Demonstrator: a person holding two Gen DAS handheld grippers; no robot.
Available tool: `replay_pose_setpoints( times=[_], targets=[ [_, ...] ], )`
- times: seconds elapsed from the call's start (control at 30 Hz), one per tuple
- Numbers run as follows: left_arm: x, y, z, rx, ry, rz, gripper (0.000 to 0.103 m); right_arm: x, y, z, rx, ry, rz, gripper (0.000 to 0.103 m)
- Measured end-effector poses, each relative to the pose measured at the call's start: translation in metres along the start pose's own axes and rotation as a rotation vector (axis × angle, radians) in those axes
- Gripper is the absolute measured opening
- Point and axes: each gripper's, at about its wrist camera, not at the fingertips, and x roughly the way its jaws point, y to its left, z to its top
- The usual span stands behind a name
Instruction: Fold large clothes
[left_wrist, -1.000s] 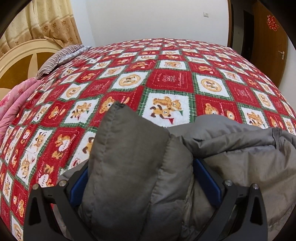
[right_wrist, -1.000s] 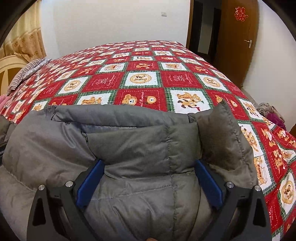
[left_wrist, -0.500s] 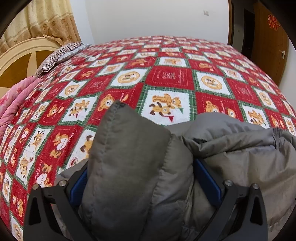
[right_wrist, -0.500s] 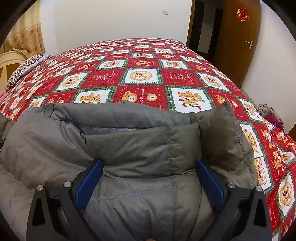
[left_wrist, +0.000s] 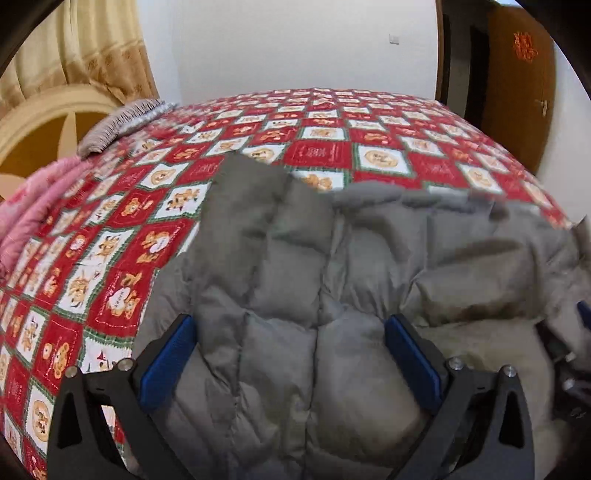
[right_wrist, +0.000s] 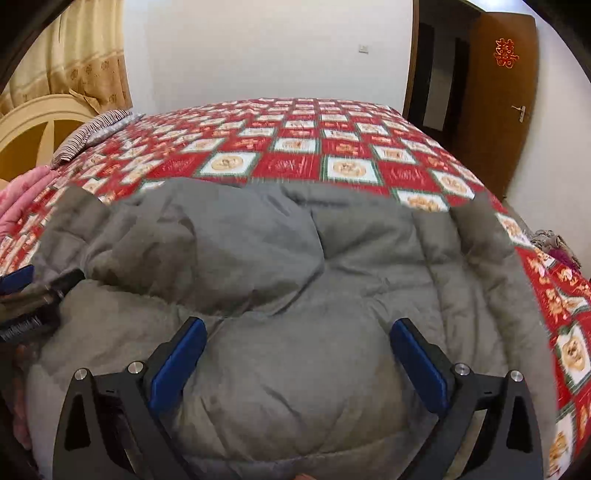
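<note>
Nearest to us, our left gripper and right gripper each have their blue fingers spread wide, with the grey padded jacket bulging up between them; whether the pads actually pinch the fabric we cannot tell. Half a second ago the folded flap stood bunched upright in front of the left fingers; now it lies lower and spreads flatter, more quilted panels show in both views, and the blur suggests both hands are mid-sweep. We judge the fold is being laid down and carried forward across the bed. The jacket lies on the near part of the red checked bedspread, reaching beyond both sets of fingertips. Farther off sit the striped pillow and the brown door.
</note>
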Motion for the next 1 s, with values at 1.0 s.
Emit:
replay_pose_setpoints(
  times=[1.0],
  targets=[
    [0.022, -0.007, -0.002, 0.023, 0.045, 0.019, 0.103, 0.034, 0.006, -0.003, -0.034, 0.098, -0.069, 0.102]
  ],
)
